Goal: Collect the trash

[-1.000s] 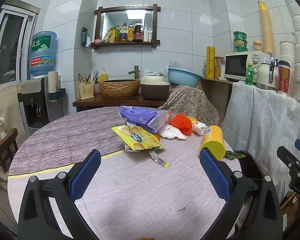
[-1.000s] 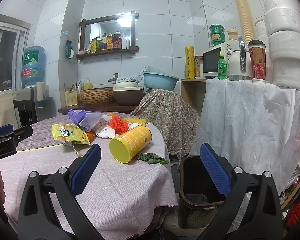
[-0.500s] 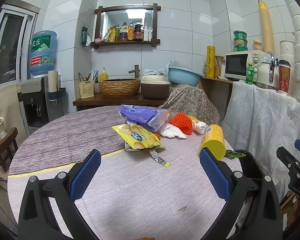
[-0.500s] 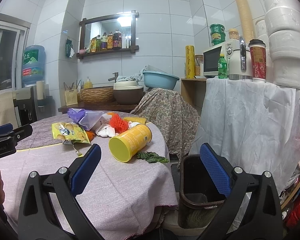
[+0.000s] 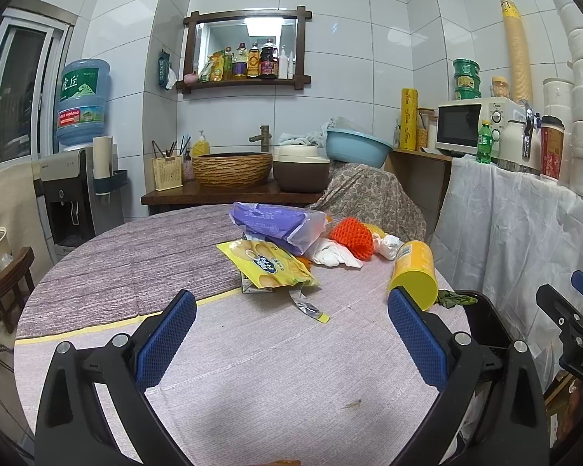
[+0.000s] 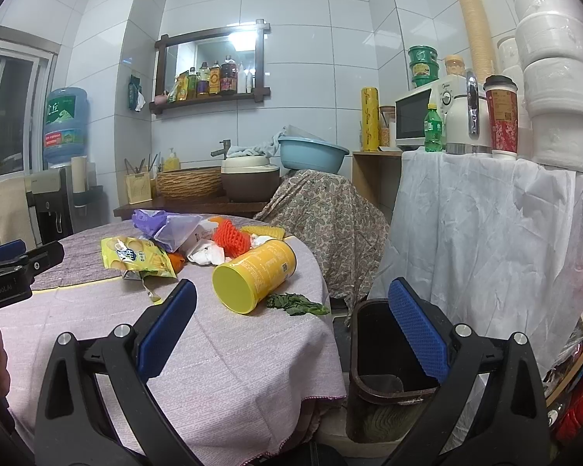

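Observation:
Trash lies in a pile on the round table [image 5: 252, 369]: a yellow snack bag [image 5: 266, 264], a purple plastic bag [image 5: 272, 223], an orange foam net [image 5: 351, 235], crumpled white tissue [image 5: 332, 254] and a yellow can [image 5: 414, 273] on its side. A green leaf [image 6: 297, 303] rests beside the yellow can [image 6: 254, 273] at the table's right edge. A dark bin [image 6: 384, 365] stands on the floor right of the table. My left gripper [image 5: 291, 334] hovers open over the near tabletop. My right gripper [image 6: 291, 328] is open, short of the can, one finger over the bin.
A cloth-draped chair [image 6: 326, 213] stands behind the table. A white-draped counter [image 6: 497, 225] with a microwave [image 6: 416, 116], bottle and cups rises to the right of the bin. A wooden sink shelf [image 5: 229, 194] and a water dispenser [image 5: 74, 178] line the far wall.

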